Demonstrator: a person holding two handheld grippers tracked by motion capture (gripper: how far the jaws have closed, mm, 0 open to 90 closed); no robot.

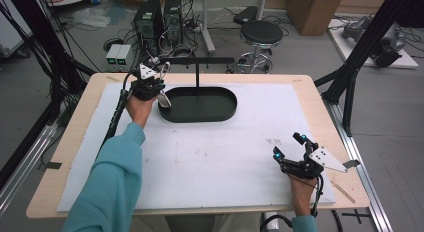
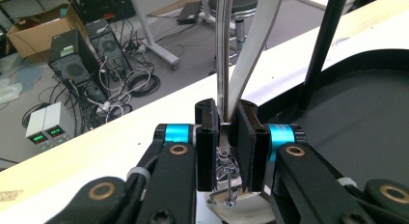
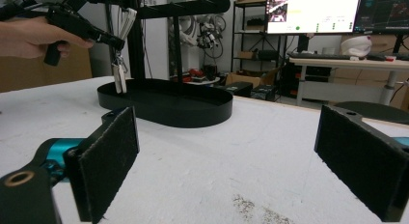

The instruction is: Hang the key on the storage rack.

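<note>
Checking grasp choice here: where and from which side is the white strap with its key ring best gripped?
Grip the strap low on its flat bands, just above the key ring, as the left tool does, closed on it. It hangs straight down beside the tray, so come in level from the side, pads against the flat faces.

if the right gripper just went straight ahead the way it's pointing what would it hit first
Probably the black oval tray. The right gripper has open jaws aimed across bare white mat, with nothing lying between; the tray's wall sits a little left of centre, so it might only clip its right end.
</note>
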